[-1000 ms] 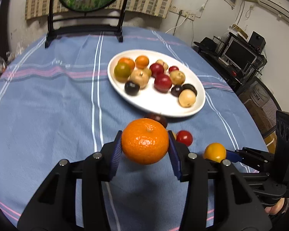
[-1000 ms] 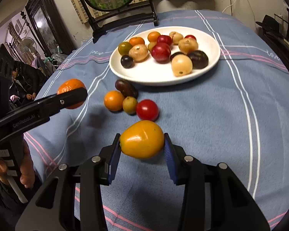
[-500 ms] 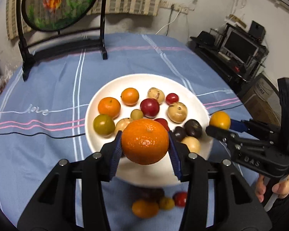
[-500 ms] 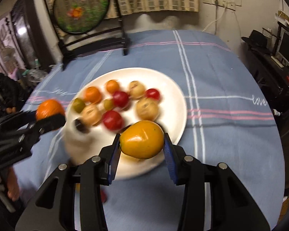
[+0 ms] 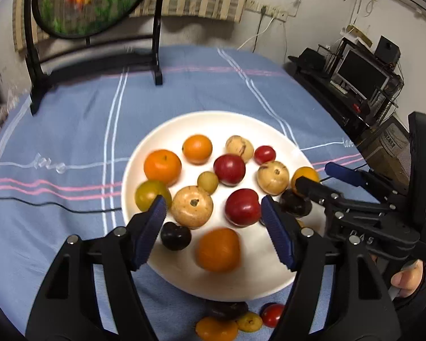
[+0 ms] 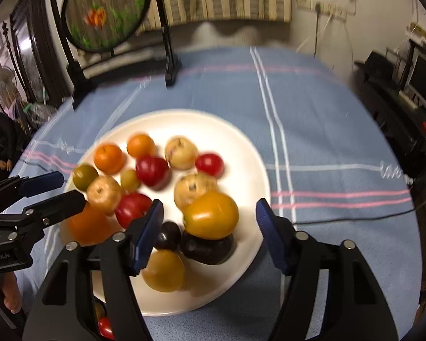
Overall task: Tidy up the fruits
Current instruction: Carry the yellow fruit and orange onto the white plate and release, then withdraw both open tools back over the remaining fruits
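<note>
A white plate (image 5: 250, 122) (image 6: 250, 153) on the blue tablecloth holds several fruits. My left gripper (image 5: 213, 227) is open above the plate's near part; the orange (image 5: 218, 249) it held is blurred below the jaws, over the plate. It also shows in the right wrist view (image 6: 88, 224). My right gripper (image 6: 207, 227) is open above the plate; the yellow-orange fruit (image 6: 211, 214) sits between the wide jaws, on top of a dark fruit (image 6: 207, 248). Several small fruits (image 5: 233, 319) lie on the cloth before the plate's near rim.
A black stand with a round embroidered screen (image 5: 91, 0) stands at the table's far side. A black cable (image 5: 42, 203) crosses the cloth left of the plate. Shelves with electronics (image 5: 357, 76) are to the right of the table.
Both grippers moved over the plate and opened. The left let go of the orange, the right let go of the yellow-orange fruit; both fruits dropped onto the plate.
</note>
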{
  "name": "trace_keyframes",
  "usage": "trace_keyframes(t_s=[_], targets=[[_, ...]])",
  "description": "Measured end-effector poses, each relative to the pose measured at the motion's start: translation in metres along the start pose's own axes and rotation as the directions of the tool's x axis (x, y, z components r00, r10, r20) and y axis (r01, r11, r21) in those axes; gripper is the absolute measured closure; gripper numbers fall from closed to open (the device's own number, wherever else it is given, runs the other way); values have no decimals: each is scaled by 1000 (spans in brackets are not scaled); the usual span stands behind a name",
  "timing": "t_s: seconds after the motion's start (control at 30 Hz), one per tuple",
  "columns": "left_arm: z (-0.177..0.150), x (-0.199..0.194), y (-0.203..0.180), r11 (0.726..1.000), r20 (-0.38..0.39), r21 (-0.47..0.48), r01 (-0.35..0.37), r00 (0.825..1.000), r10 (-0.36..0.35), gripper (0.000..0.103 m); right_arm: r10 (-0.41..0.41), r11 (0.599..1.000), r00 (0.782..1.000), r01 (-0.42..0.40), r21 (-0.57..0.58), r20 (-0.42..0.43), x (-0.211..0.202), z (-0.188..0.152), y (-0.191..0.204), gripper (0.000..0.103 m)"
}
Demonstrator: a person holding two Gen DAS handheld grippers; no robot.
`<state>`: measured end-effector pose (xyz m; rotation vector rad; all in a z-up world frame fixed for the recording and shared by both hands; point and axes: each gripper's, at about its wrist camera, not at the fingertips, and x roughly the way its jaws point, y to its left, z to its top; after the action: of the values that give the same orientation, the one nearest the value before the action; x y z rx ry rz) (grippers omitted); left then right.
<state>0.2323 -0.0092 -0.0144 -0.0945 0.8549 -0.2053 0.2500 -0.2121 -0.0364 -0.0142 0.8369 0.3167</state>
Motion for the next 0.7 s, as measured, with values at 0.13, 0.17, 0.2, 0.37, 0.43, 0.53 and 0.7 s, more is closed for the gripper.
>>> trace_keyframes(t_s=[0.13, 0.17, 0.2, 0.37, 0.43, 0.53, 0.7], targets=[[-8, -29, -2, 1000, 36, -5, 8, 999, -8, 30, 33, 999, 999, -33, 39, 22, -31, -3, -3, 34], [-14, -38, -3, 1000, 45, -4, 11, 999, -11, 28, 40, 998, 999, -41, 45, 24, -40, -6, -2, 33], [-21, -47, -4, 1000, 55, -1, 6, 998, -6, 27, 45, 998, 999, -46, 49, 24, -48, -11, -1, 33], [-62, -81, -4, 1000, 95, -16, -21, 995, 22, 24, 28, 998, 999, -29, 55, 22, -88, -61, 15, 33], [-81, -88, -2, 999, 96, -35, -19, 995, 22, 24, 27, 998, 1000, -28, 54, 15, -93, -80, 23, 33], [-98, -91, -1, 999, 77, -46, -10, 997, 14, 24, 46, 997, 999, -45, 61, -19, -96, -103, 31, 33], [-112, -93, 0, 999, 64, -44, -10, 998, 13, 23, 60, 997, 997, -58, 48, -48, -97, -114, 45, 33]])
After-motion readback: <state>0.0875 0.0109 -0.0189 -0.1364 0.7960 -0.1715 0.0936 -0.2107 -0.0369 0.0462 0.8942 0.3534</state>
